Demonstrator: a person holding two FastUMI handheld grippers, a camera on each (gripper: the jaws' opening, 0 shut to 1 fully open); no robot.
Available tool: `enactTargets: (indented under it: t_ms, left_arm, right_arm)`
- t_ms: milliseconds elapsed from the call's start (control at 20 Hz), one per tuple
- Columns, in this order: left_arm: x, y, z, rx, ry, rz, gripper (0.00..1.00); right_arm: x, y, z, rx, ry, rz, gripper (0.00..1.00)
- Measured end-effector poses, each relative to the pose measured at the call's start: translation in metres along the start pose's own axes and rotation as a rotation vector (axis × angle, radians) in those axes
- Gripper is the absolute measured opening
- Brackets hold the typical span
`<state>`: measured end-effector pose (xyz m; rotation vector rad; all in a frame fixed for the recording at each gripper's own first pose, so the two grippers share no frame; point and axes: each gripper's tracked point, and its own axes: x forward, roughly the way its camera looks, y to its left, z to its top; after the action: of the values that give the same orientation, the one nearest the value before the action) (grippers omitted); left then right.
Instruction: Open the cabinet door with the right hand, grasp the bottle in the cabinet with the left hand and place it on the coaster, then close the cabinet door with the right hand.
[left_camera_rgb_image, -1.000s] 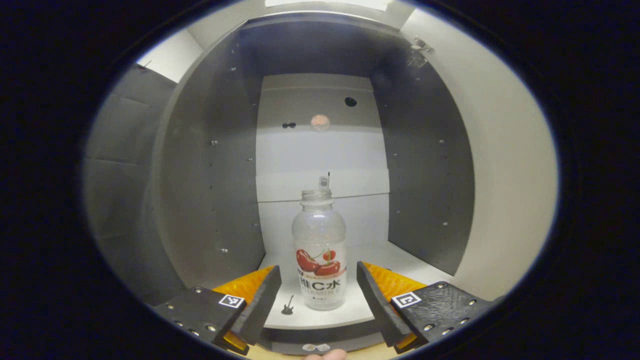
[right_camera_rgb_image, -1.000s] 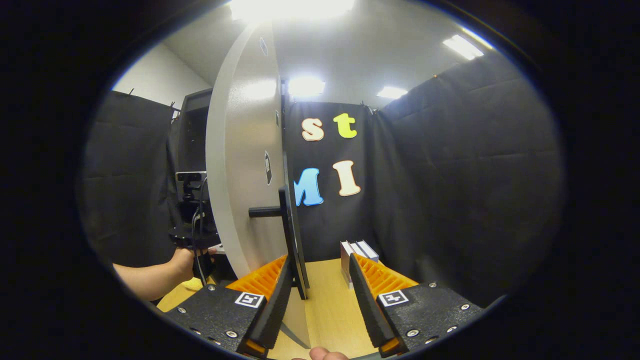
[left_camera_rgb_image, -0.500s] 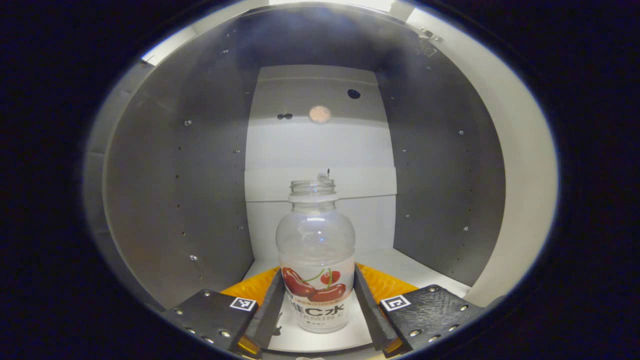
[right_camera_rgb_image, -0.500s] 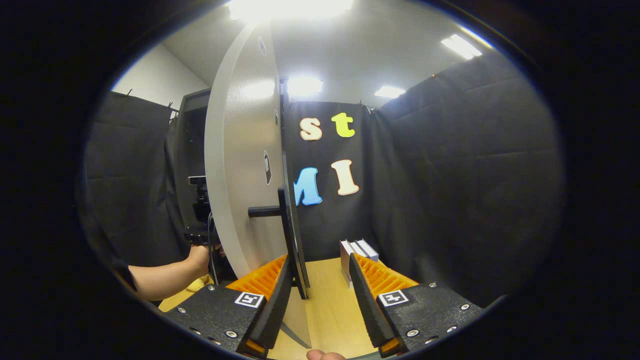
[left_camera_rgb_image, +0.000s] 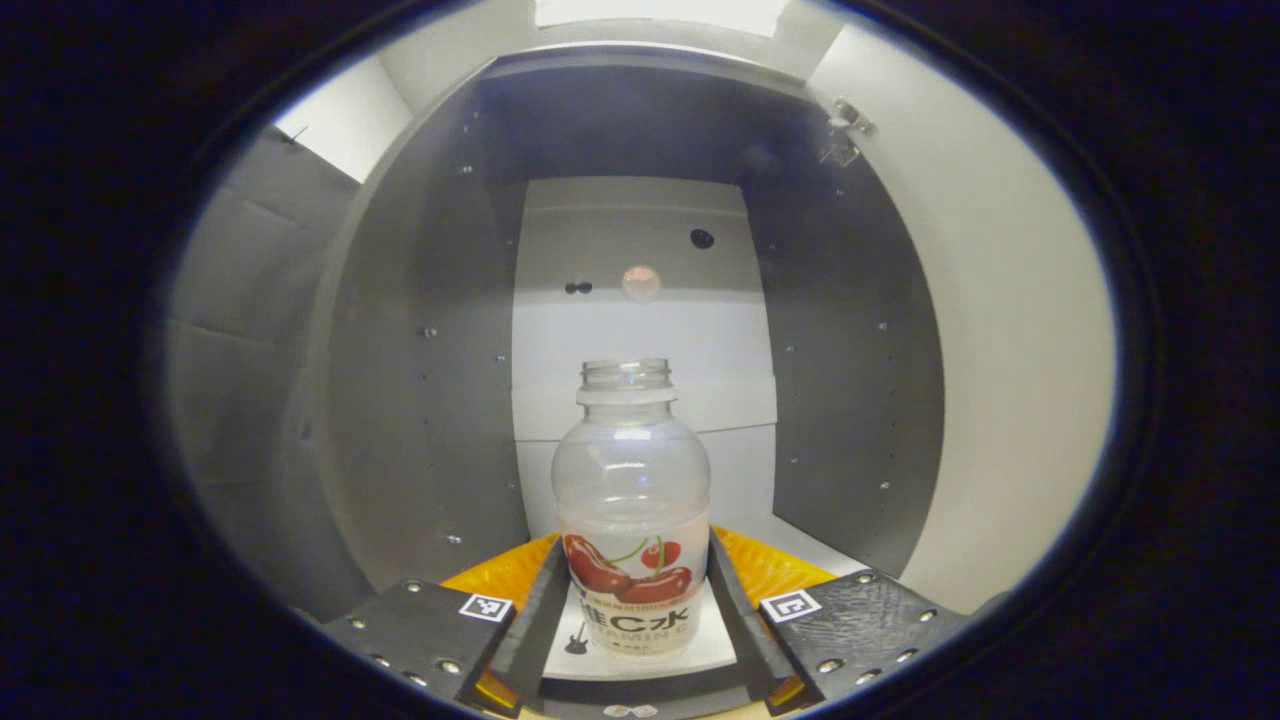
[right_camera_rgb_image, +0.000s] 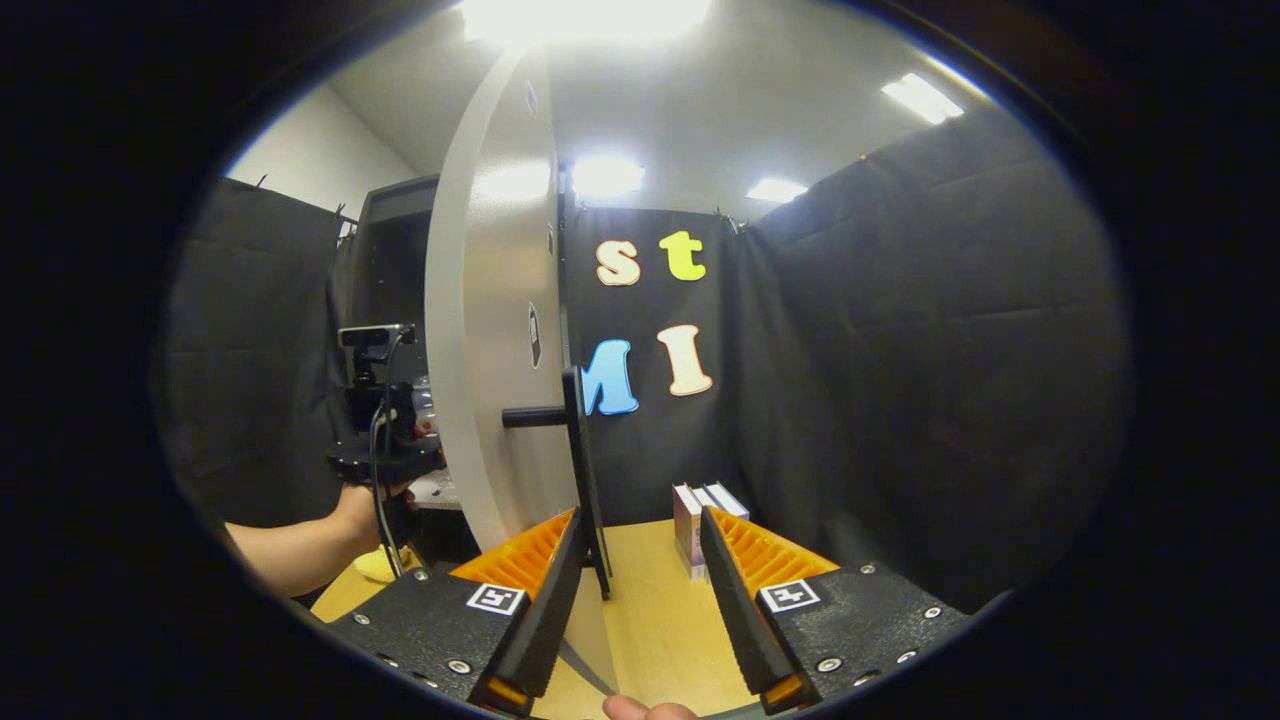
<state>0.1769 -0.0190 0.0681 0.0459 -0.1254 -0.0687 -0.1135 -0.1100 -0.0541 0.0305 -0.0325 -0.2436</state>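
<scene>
While the cabinet door (right_camera_rgb_image: 492, 330) stands swung wide open, the left gripper (left_camera_rgb_image: 632, 625) reaches into the cabinet (left_camera_rgb_image: 400, 380) with its fingers (left_camera_rgb_image: 535, 625) closed against both sides of the bottle (left_camera_rgb_image: 632, 500). That bottle is clear, capless and upright, with a cherry label low on its body, and it sits at the front of the white cabinet floor (left_camera_rgb_image: 800, 530), between the grey side walls.

From the right gripper view, the right gripper (right_camera_rgb_image: 630, 610) has its fingers parted and holding nothing, and the door's dark bar handle (right_camera_rgb_image: 580, 450) rises just ahead of its left finger; contact there cannot be told. A wooden worktop (right_camera_rgb_image: 650, 620) lies beneath, with small white boxes (right_camera_rgb_image: 700, 520) standing near the black curtain. Farther left, a person's hand (right_camera_rgb_image: 360, 510) holds the other gripper beside the door.
</scene>
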Motion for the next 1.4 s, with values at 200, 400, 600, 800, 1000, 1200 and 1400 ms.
enactTargets:
  t_ms: [200, 400, 600, 800, 1000, 1200, 1400]
  left_arm:
    - [-0.037, 0.006, 0.016, 0.006, -0.017, 0.034, 0.72]
    - [-0.077, 0.019, 0.008, 0.01, -0.005, 0.076, 0.72]
    - [-0.133, 0.044, -0.019, -0.014, 0.023, 0.136, 0.73]
    - [-0.183, 0.064, -0.059, -0.03, 0.083, 0.19, 0.75]
    - [-0.23, 0.081, -0.105, -0.061, 0.12, 0.242, 0.73]
    - [-0.273, 0.093, -0.154, -0.064, 0.128, 0.301, 0.75]
    - [-0.3, 0.083, -0.194, -0.002, 0.074, 0.315, 0.75]
  right_arm:
    - [-0.016, -0.017, -0.003, 0.036, -0.002, -0.008, 0.71]
    - [-0.033, -0.024, -0.013, 0.066, 0.022, 0.036, 0.73]
    - [-0.046, -0.021, -0.028, 0.0, 0.047, 0.071, 0.75]
    - [-0.058, -0.011, -0.05, -0.081, 0.093, 0.122, 0.77]
    - [-0.059, 0.0, -0.072, -0.117, 0.142, 0.16, 0.8]
    - [-0.061, 0.006, -0.099, -0.155, 0.193, 0.156, 0.8]
    - [-0.067, -0.009, -0.139, -0.213, 0.269, 0.1, 0.82]
